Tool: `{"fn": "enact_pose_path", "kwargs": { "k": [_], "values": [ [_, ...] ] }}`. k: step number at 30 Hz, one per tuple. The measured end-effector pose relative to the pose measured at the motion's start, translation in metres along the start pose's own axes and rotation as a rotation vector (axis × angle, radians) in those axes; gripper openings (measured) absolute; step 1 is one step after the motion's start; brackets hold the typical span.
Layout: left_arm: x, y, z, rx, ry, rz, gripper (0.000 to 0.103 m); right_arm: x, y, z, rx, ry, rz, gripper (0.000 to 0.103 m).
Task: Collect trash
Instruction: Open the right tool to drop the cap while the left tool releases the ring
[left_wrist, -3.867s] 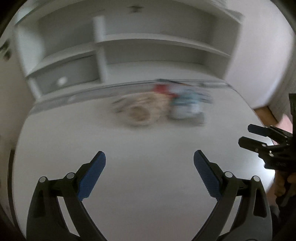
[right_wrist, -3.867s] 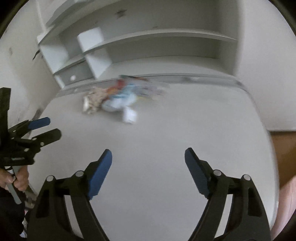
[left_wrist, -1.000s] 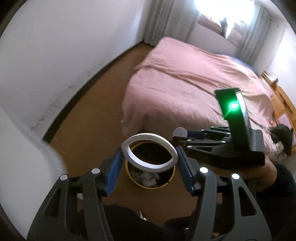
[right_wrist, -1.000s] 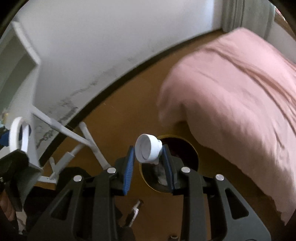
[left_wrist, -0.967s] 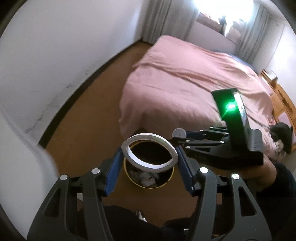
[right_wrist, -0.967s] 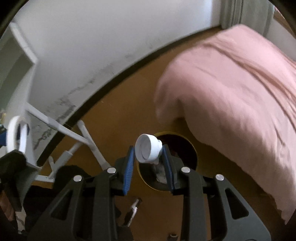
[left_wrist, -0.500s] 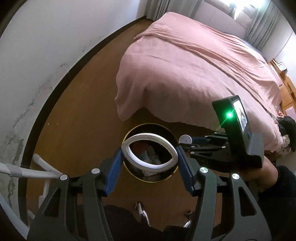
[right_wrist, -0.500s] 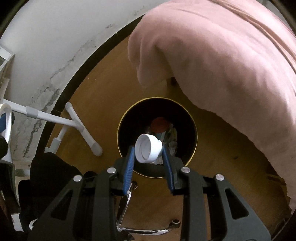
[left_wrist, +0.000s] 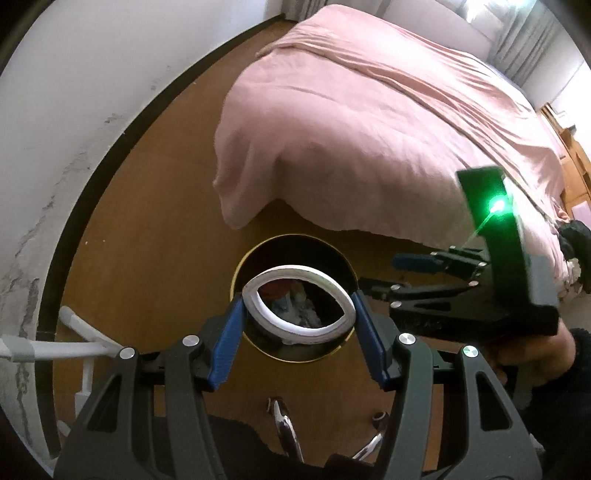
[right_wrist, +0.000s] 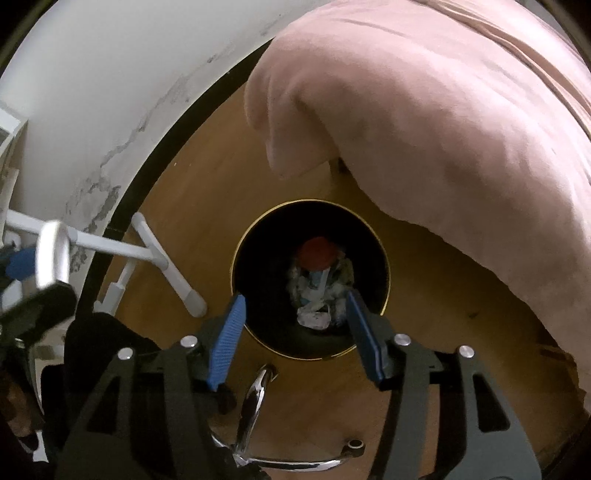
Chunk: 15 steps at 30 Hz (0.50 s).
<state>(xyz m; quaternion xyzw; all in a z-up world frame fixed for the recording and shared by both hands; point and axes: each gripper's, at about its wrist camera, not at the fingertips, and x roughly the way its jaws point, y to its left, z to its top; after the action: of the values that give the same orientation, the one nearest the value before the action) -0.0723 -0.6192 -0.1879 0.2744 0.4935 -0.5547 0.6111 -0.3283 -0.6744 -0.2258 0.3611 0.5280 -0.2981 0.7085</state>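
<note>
Holding squashed white ring (left_wrist: 297, 302) in L gripper (left_wrist: 297, 332) over bin (left_wrist: 240, 273) for drop; R gripper (right_wrist: 293, 332) just opening, empty.

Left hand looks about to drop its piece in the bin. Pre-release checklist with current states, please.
1. Left gripper shut on the white ring, which is squeezed to an oval: ok.
2. Ring over the mouth of the bin: ok in the left wrist view, though height above the rim cannot be told.
3. Right gripper empty, its jaws have just been opening, nothing between them: ok.
4. Right gripper clear of the ring's drop path: cannot tell; in the left view it sits just right of the bin.
5. Room in the bin: ok, the trash lies low inside.
6. Pink bedcover overhanging the bin mouth: cannot tell.
</note>
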Motion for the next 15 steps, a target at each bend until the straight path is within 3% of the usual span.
{"fn": "enact_pose_path", "kwargs": {
  "k": [5,9,15],
  "values": [
    [0.012,-0.01,0.004,0.014,0.011,-0.014,0.057,-0.017,-0.015,-0.001,0.044,-0.019,-0.041,0.057],
    [0.012,-0.016,0.009,0.01,0.003,-0.039,0.07,-0.035,-0.026,-0.003,0.066,-0.042,-0.054,0.058],
    [-0.007,-0.025,0.008,0.021,-0.018,-0.056,0.076,-0.064,-0.027,-0.012,0.079,-0.084,-0.062,0.058]
  ]
}}
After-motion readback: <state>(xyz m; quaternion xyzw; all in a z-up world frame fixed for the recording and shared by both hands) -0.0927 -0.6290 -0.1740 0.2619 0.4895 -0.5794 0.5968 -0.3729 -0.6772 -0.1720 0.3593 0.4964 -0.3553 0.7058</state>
